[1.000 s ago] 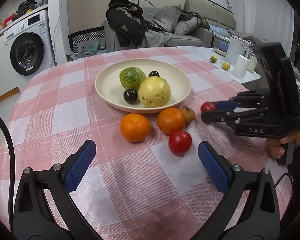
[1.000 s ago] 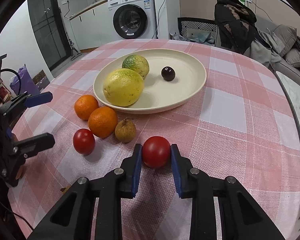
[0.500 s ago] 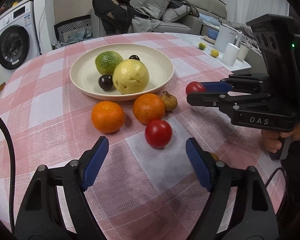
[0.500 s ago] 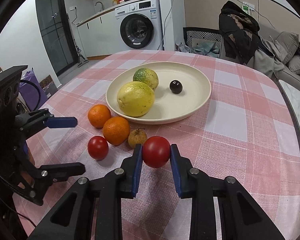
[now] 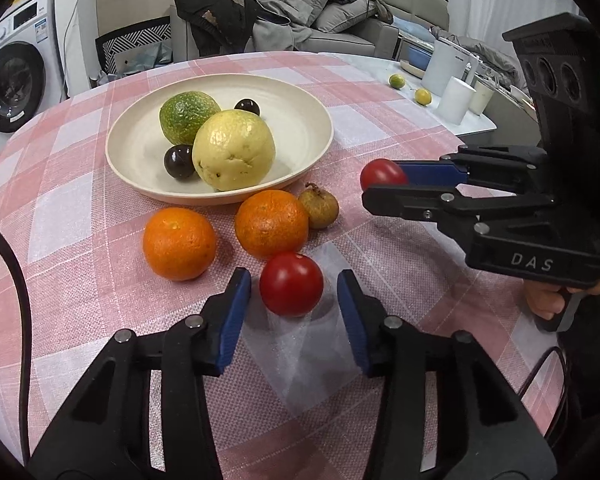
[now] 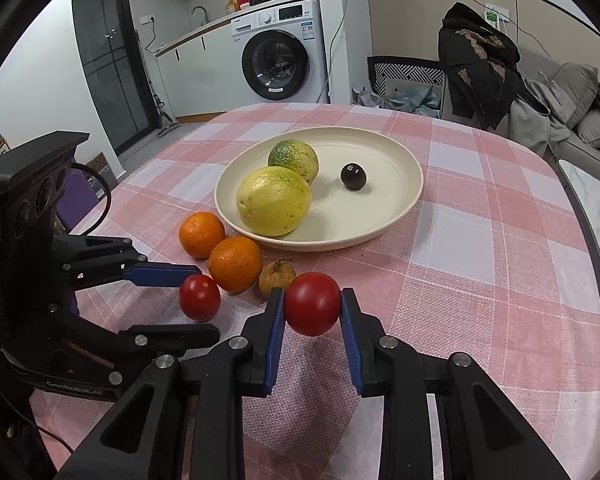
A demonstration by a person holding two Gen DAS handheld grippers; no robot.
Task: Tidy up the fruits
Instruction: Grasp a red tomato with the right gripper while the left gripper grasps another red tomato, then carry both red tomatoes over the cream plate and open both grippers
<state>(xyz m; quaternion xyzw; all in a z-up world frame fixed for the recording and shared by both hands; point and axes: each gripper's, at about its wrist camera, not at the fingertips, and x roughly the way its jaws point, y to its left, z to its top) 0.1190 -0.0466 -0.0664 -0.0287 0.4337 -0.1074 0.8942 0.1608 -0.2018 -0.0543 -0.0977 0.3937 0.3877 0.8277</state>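
Left wrist view shows you a second dark fruit (image 5: 179,161) on the plate (image 5: 308,120), hidden from right view, your left gripper (image 5: 294,294) open around the near tomato (image 5: 291,283) on the checked tablecloth (image 5: 60,216), untouched, your right gripper (image 6: 312,306) clamped on the raised tomato (image 6: 313,303), both round, no long axis, washing machine (image 6: 282,56) behind.

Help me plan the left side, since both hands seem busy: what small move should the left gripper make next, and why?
Probably close the left gripper on the red tomato. Its fingers sit open on either side of that tomato on the tablecloth, not yet touching it, while the right gripper already holds the other tomato.
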